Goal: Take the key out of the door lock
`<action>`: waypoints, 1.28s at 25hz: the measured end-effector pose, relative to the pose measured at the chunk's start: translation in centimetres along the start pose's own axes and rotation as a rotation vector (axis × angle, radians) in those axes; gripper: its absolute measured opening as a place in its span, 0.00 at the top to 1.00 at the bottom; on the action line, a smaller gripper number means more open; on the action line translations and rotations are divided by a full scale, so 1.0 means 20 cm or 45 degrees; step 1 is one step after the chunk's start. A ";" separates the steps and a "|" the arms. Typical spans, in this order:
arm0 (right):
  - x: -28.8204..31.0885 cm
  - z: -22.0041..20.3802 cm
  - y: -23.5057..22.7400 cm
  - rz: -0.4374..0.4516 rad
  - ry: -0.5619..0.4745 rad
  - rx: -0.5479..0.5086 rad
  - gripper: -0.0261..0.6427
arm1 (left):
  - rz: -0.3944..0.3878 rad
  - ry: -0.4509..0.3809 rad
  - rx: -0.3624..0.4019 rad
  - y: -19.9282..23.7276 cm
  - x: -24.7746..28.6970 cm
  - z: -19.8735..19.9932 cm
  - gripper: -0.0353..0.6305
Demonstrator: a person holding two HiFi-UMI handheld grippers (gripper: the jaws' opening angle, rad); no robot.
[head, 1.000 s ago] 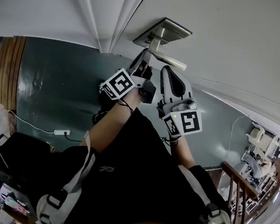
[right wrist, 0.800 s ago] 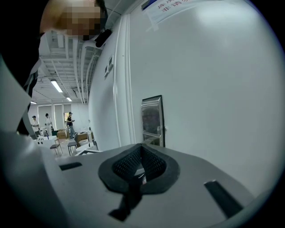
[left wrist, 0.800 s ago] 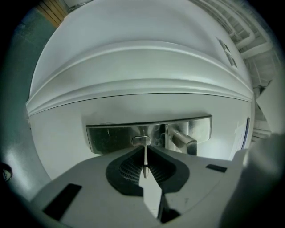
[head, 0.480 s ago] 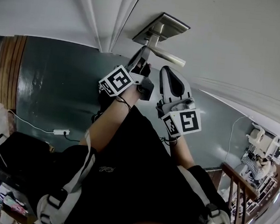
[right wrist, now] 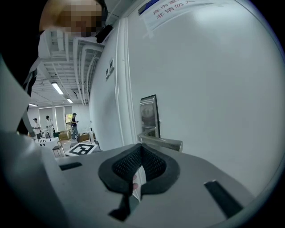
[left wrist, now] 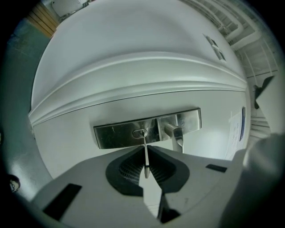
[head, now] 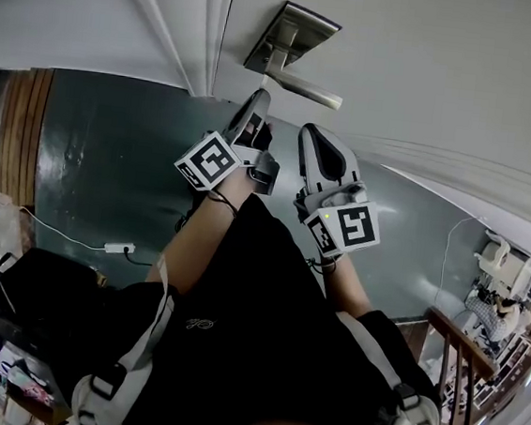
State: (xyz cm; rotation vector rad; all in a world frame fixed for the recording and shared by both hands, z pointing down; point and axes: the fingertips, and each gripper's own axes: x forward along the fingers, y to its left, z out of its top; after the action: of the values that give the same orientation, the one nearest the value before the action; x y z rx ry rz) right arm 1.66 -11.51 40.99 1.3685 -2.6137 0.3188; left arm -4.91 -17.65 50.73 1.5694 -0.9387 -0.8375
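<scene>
Your left gripper (left wrist: 146,149) clamps the key (left wrist: 144,141), its tip at or just clear of the lock (left wrist: 139,133); your right gripper (right wrist: 141,149) sits closed, empty.

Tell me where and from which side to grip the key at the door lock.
Grip the key by its outer end, fingers pressing its two flat faces, coming straight at the lock plate along the blade's line. It stands edge-on and thin, pointing at the keyhole, so only the flat sides give purchase. The left gripper holds it just so.
</scene>
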 end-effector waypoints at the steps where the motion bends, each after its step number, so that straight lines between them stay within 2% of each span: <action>1: -0.01 -0.01 -0.01 0.006 0.002 0.002 0.95 | 0.004 -0.004 0.009 0.00 -0.01 -0.01 0.89; 7: -0.08 -0.07 -0.05 0.040 0.003 0.007 0.95 | 0.040 -0.030 0.074 -0.02 -0.11 -0.10 0.89; 11: -0.16 -0.10 -0.07 0.053 -0.003 -0.010 0.95 | 0.094 -0.021 0.192 -0.06 -0.21 -0.14 0.89; 21: -0.28 -0.26 -0.16 0.076 0.041 -0.020 0.95 | 0.222 0.109 0.646 -0.20 -0.39 -0.20 0.89; 32: -0.36 -0.31 -0.20 -0.029 0.022 -0.009 0.95 | 0.230 0.323 1.039 -0.29 -0.46 -0.30 0.89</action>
State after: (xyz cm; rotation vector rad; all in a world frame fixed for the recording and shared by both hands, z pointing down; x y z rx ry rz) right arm 9.23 -6.46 45.51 1.3858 -2.5810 0.3161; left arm -2.86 -6.11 46.58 2.1659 -1.2927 -0.0933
